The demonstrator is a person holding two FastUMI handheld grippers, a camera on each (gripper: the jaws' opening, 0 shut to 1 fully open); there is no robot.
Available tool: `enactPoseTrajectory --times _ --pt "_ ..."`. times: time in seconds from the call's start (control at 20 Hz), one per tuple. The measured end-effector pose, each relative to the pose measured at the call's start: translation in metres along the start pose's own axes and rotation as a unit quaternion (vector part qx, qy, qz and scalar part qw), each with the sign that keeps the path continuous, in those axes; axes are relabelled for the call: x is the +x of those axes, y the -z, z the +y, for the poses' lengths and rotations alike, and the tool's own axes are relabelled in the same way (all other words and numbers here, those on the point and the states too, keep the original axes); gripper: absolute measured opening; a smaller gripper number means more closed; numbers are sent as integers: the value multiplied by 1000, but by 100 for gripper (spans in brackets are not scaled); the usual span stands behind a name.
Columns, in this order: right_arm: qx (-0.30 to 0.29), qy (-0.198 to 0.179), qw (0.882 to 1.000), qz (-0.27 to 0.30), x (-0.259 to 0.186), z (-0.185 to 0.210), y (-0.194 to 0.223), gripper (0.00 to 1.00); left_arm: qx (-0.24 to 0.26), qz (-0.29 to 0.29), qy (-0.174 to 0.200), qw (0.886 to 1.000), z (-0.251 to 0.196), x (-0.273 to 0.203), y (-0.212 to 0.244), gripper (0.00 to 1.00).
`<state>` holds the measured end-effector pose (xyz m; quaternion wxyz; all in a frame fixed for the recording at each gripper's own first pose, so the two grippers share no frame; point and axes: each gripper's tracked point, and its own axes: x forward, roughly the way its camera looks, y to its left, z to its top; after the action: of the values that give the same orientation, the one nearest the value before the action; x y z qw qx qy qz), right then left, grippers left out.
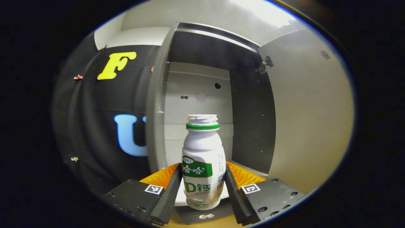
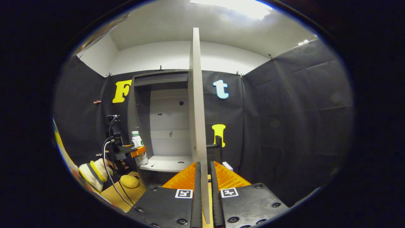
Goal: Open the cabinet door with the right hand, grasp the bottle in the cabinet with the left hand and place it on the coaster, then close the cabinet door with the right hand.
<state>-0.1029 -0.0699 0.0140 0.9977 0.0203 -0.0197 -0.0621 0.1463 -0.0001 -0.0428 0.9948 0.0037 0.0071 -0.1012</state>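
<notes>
At cabinet [image 1: 196,95] mouth: left gripper [image 1: 202,186] clamped on bottle [image 1: 202,158], lifted just outside the shelf. Right gripper [image 2: 204,193] pinches the open door [image 2: 197,110] edge. Risk: low grip lets the bottle tip during carry to the coaster.

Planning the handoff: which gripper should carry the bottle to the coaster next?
Left. The left gripper is already shut on the bottle, while the right gripper clamps the open cabinet door edge.

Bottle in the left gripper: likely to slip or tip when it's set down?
The bottle looks like smooth rigid plastic with a rounded waist, so it may slip. Tall and narrow, it probably tips easily. The left gripper holds it low on the body, so it may lean.
</notes>
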Motion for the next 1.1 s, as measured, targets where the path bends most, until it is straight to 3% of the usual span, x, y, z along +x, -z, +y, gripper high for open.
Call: enactPoseTrajectory --times 0.25,0.5,1.1 --pt "-29 -27 998 -41 -3 5 -17 23 14 23 -7 1000 20 -77 37 76" --pt "-29 -50 995 -79 -10 20 -42 19 -24 59 -1 998 22 -146 98 75" --pt "-54 -29 994 -88 -13 19 -42 18 -62 96 -7 993 13 -215 278 76"
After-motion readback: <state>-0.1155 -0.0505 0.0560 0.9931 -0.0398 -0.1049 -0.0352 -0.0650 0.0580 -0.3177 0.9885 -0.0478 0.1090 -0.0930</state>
